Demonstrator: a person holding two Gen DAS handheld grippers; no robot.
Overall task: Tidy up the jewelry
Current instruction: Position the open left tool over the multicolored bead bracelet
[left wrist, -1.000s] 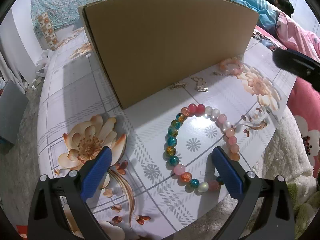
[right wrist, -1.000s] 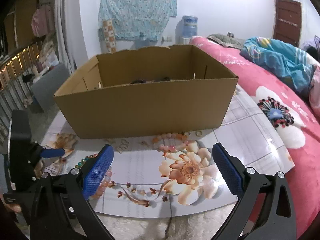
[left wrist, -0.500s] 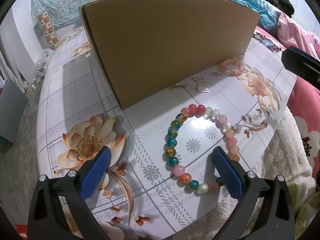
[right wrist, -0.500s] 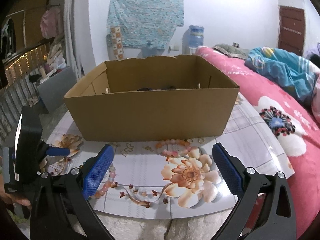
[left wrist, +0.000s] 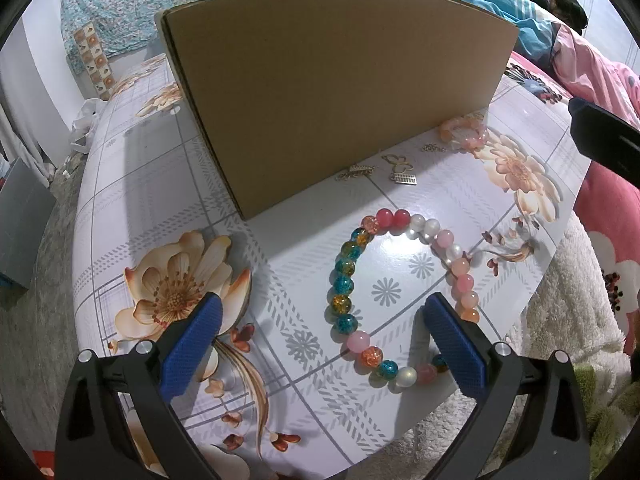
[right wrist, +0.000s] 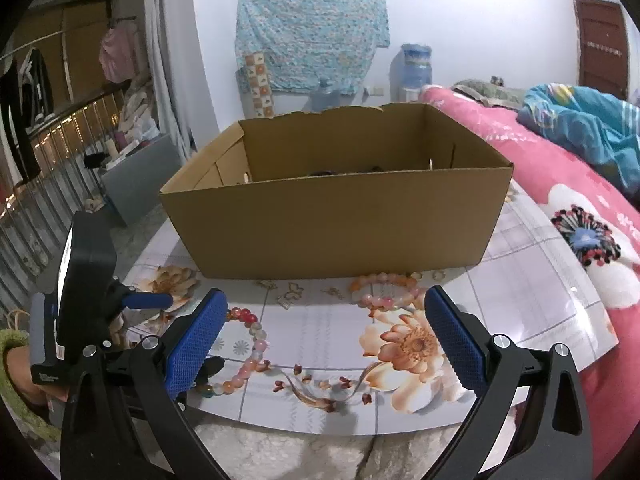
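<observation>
Through the left wrist camera, I had my left gripper [left wrist: 322, 320] spread wide and holding nothing, low over the flowered table [left wrist: 132, 184]. The multicoloured bead bracelet [left wrist: 404, 292] lay flat between the blue pads, its near right edge touching the right pad. Gold earrings [left wrist: 402, 172] sat just beside the cardboard box [left wrist: 332, 100], and a pink bracelet [left wrist: 464, 134] lay near its corner.

Through the right wrist camera, my right gripper [right wrist: 326, 324] was equally wide and empty, above the table's near edge. The pink bracelet [right wrist: 386, 292] lay ahead, just in front of the box [right wrist: 336, 220].
</observation>
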